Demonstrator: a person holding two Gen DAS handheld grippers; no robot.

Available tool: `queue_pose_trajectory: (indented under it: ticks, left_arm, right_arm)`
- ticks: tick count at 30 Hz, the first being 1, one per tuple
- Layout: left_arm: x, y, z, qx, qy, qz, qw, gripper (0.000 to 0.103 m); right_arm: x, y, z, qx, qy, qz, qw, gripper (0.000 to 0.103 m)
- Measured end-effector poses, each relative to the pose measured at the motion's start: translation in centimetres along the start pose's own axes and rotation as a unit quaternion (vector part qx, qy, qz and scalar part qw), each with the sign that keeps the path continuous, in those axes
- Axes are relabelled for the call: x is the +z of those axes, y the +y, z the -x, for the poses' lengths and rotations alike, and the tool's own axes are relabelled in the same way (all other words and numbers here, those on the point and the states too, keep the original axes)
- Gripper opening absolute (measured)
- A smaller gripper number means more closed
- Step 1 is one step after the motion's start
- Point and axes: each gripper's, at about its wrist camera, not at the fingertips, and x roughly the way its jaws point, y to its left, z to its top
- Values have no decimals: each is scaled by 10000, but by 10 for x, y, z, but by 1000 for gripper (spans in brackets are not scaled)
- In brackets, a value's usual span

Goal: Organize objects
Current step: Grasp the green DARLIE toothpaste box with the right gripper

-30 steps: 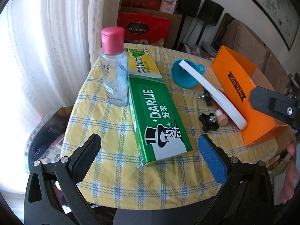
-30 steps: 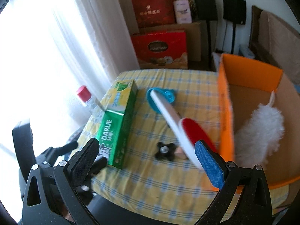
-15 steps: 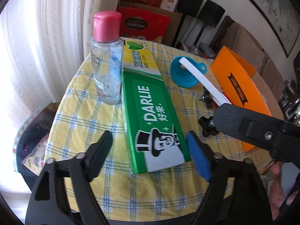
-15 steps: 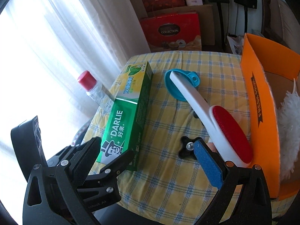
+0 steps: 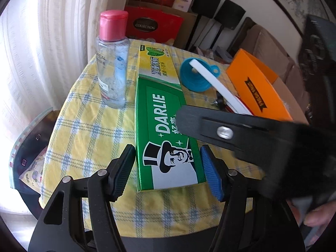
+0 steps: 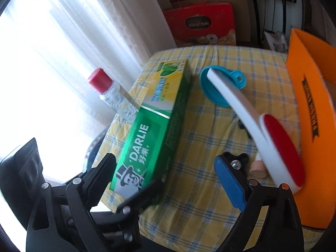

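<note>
A green Darlie toothpaste box (image 5: 163, 126) lies lengthwise on the yellow checked table (image 5: 88, 130). My left gripper (image 5: 167, 166) straddles its near end. Its jaws are closing and both pads touch the box's sides. My right gripper (image 6: 166, 174) hovers over the same near end of the box (image 6: 151, 126). Its jaws are wide, closing slightly, and its pads do not touch the box. One finger of the left gripper also lies between them. In the left wrist view one right-gripper finger (image 5: 231, 128) crosses above the box.
A clear bottle with a pink cap (image 5: 112, 63) stands left of the box. To its right lie a teal funnel (image 6: 212, 90), a white brush with a red pad (image 6: 275, 142), a black knob (image 6: 237, 159) and an open orange box (image 6: 310, 109). Curtains hang on the left.
The left jaws have narrowed from wide open onto the box's near end. The right gripper has come down and forward over the box, and its finger now crosses the left wrist view.
</note>
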Motion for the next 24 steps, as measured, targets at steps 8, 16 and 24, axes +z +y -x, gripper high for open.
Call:
queue_pose_trajectory:
  ticks: [8, 16, 24]
  left_arm:
    - [-8, -9, 9, -207, 28, 38, 9998, 60]
    - [-12, -11, 9, -268, 60, 194, 9994, 59]
    - [-7, -11, 24, -265, -113, 234, 9993, 59]
  right_arm:
    - [-8, -13, -17, 273, 329, -362, 9984, 88]
    - [-11, -4, -20, 384, 459, -204, 9980, 59]
    - [-7, 6, -4, 370, 293, -48, 9989, 51]
